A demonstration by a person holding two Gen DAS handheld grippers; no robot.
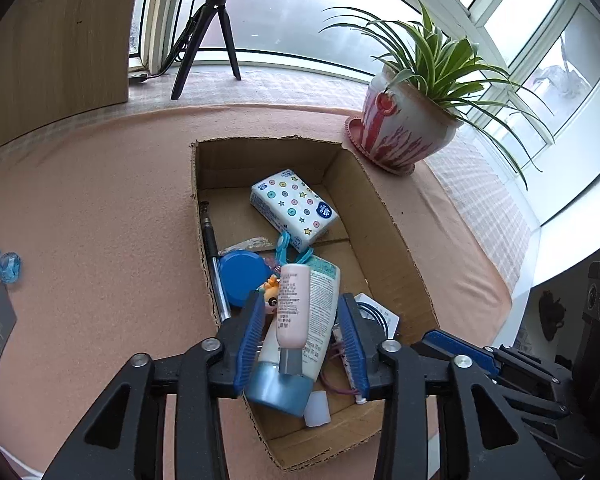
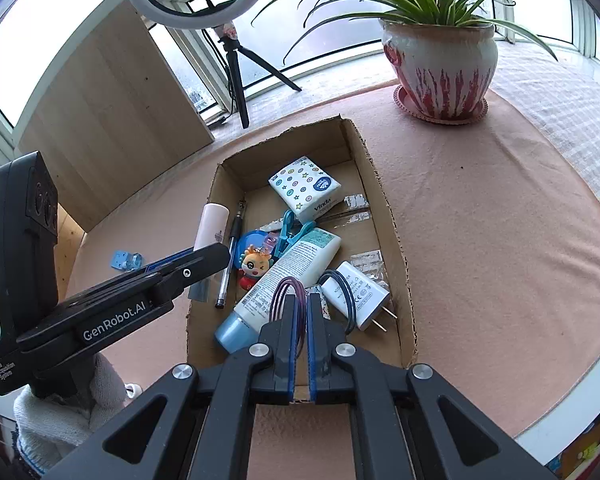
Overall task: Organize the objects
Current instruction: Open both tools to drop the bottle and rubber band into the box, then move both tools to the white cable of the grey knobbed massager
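Showing only from the right wrist, charger beside tube.

From my right wrist view, my right gripper, fingers nearly together, pinches a purple hair tie over the cardboard box, beside the white charger.

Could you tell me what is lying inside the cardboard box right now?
In the cardboard box: tissue pack, white tube, charger, pen, blue clips, dragon toy. Whatever lies beneath them is covered.
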